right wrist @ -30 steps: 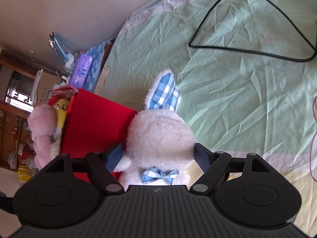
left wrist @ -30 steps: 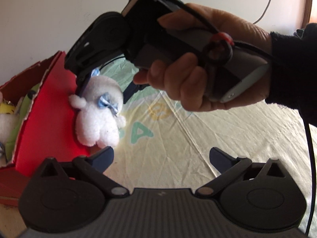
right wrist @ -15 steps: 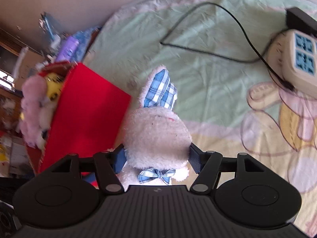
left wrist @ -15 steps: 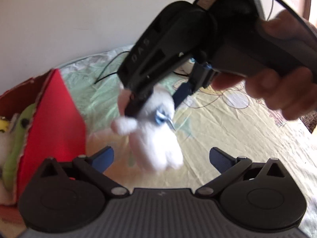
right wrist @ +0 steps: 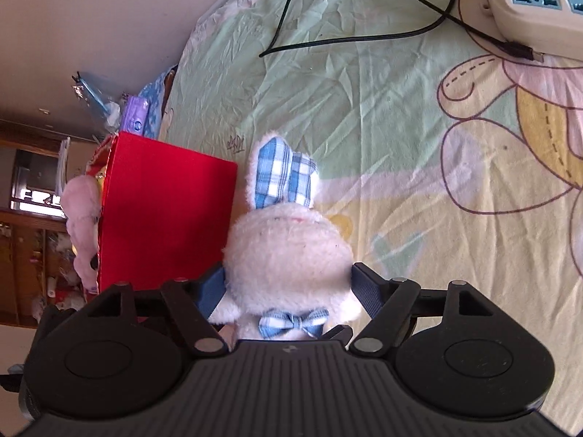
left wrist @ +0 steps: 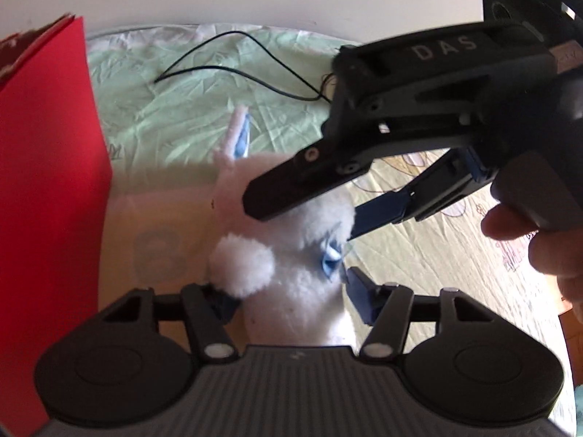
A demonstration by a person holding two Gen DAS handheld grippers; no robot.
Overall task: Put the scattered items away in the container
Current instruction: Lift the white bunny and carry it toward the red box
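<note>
Moved in since a second ago, the left gripper (left wrist: 289,296) now straddles the white plush rabbit with blue checked ears (right wrist: 288,251), jaws closing on its body. Beside it stands the red cardboard box (right wrist: 164,218). Opening slightly, the right gripper (right wrist: 288,287) flanks the rabbit's head, above the pale cartoon-print bedsheet (right wrist: 400,145).

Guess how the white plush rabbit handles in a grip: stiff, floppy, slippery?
The plush rabbit is probably soft: its fluffy head bulges between the right hand-held gripper pads. Likely light for its size. Its checked ears look floppy, so they may snag the red box rim.
</note>
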